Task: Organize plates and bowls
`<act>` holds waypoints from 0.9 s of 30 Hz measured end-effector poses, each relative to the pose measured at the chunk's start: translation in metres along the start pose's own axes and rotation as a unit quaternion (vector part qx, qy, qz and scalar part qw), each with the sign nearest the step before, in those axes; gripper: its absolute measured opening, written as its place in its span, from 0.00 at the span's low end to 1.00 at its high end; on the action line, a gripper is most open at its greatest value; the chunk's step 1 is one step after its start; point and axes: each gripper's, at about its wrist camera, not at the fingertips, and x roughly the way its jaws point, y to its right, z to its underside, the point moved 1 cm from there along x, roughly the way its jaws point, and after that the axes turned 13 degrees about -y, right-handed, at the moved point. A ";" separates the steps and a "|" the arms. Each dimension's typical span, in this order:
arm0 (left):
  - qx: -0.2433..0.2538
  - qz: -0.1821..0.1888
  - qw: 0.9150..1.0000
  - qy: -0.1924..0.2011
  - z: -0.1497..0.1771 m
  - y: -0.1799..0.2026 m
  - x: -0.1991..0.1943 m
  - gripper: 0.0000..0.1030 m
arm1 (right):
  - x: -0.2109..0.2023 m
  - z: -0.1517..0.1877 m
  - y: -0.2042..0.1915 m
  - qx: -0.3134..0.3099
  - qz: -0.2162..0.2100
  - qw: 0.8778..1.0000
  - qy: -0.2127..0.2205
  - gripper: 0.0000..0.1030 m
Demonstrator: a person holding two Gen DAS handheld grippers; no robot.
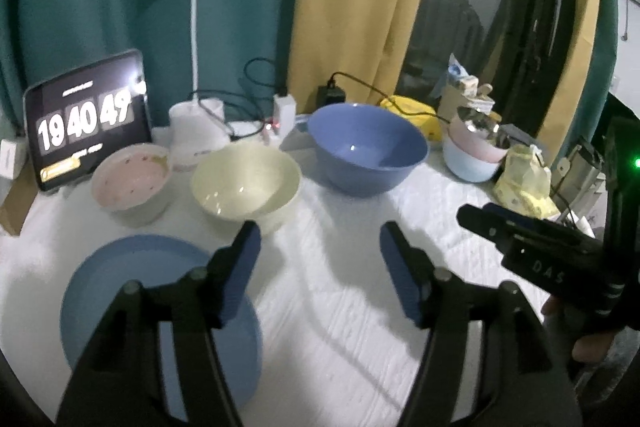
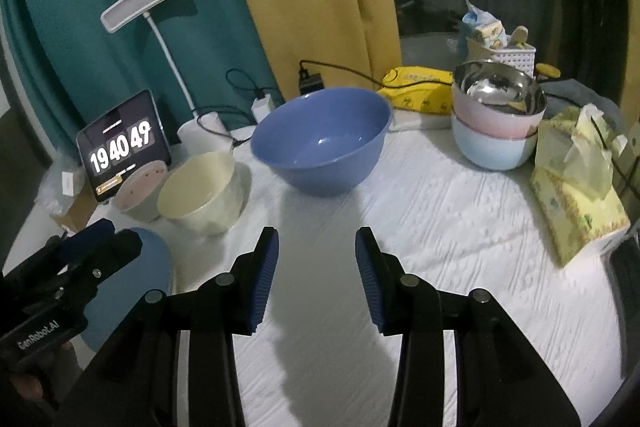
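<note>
Nearest, the left gripper [image 1: 320, 239] stands with its blue-padded jaws spread and nothing between them, above the white textured table cover [image 1: 340, 307]. Its left finger overlaps the flat light-blue round plate [image 1: 120, 287] lying on the cover. The right gripper [image 2: 316, 247] is likewise released — jaws apart, only bare cover and shadow in the gap.

Beyond the plate sit two bowls side by side and close together: a pink speckled bowl [image 1: 130, 181] and a cream plastic bowl [image 1: 246, 183]. Further right and back is the large blue plastic bowl [image 2: 322, 139], empty and upright. At the far right is a stack — a shiny steel bowl [image 2: 498, 87] nested in a pink bowl [image 2: 492, 119], in a pale-blue bowl [image 2: 490, 149] — just beside a yellow tissue pack [image 2: 576, 187].

At the back stand a tablet showing a clock [image 1: 88, 119] and a white desk lamp [image 1: 196, 27].
</note>
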 end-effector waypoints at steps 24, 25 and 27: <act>0.004 0.025 1.000 -0.007 -0.064 0.018 0.082 0.63 | 0.059 -0.065 0.041 0.016 -0.011 1.000 -0.001 0.50; 0.005 0.026 1.000 -0.008 -0.065 0.018 0.084 0.62 | 0.062 -0.067 0.041 0.016 -0.013 1.000 -0.002 0.50; 0.004 0.027 1.000 -0.005 -0.067 0.017 0.088 0.63 | 0.070 -0.070 0.042 0.017 -0.014 1.000 -0.004 0.51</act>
